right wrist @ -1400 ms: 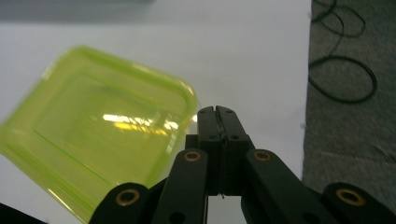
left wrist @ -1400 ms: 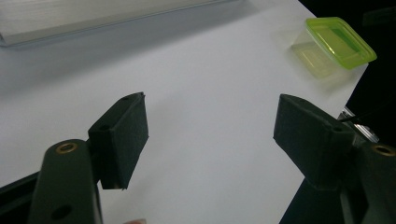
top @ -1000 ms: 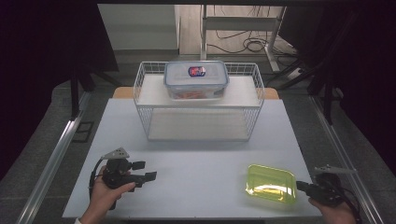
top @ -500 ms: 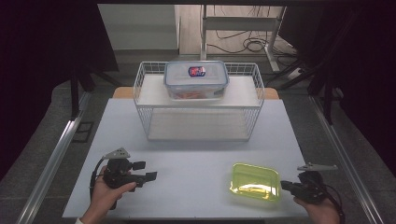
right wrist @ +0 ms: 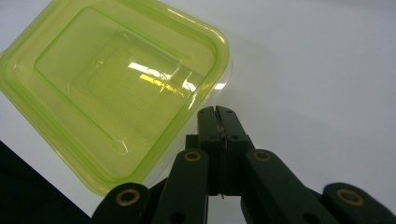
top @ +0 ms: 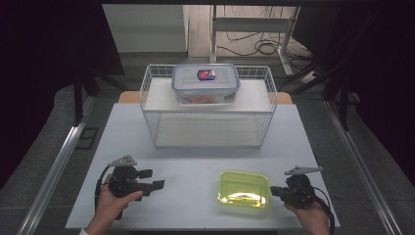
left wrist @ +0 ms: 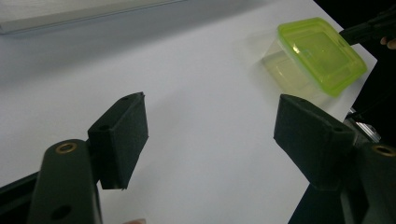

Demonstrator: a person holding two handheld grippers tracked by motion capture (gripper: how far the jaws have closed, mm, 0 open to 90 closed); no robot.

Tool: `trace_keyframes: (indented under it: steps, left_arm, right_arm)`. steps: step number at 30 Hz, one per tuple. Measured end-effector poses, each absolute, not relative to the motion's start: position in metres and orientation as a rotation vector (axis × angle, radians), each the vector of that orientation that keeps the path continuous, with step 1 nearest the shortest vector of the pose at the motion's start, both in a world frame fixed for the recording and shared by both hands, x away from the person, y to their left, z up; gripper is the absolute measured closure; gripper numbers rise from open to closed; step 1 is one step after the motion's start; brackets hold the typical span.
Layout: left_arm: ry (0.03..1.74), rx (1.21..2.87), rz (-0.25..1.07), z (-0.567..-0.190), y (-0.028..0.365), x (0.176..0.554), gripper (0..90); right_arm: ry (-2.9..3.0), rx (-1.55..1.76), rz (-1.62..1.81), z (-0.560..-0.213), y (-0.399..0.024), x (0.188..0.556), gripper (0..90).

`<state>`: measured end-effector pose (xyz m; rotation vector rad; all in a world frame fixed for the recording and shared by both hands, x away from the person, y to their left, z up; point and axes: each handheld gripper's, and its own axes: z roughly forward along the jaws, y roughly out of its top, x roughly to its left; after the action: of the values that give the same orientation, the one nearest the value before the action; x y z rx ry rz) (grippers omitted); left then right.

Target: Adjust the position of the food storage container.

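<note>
Green container (top: 243, 188) farther left, right gripper (top: 275, 190) beside.

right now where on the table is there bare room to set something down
Widest bare patch: between the wire basket and the table's near edge, flanked by the left gripper and the green container. Tighter where the right gripper sits beside that container.

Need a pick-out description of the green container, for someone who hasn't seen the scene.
Start at the white wire basket at the far side of the white table, then come to the near edge on the right. The translucent lime-green plastic container lies flat there, just beside the right gripper. The other box, a clear lidded container with a blue rim, sits on the basket.
</note>
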<state>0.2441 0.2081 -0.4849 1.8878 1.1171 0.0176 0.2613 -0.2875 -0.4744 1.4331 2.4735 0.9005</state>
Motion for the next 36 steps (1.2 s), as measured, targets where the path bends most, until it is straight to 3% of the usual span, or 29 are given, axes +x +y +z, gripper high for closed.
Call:
trace_keyframes:
  steps: [21,36]
  left_arm:
    - [1.131,1.894,0.013,-0.489,0.209,0.246,25.9]
    - [1.137,1.877,0.008,-0.486,0.208,0.244,25.5]
  right_arm:
    - [2.682,1.202,0.926,-0.492,-0.185,0.276,89.0]
    - [2.598,1.259,1.104,-0.480,-0.215,0.276,87.5]
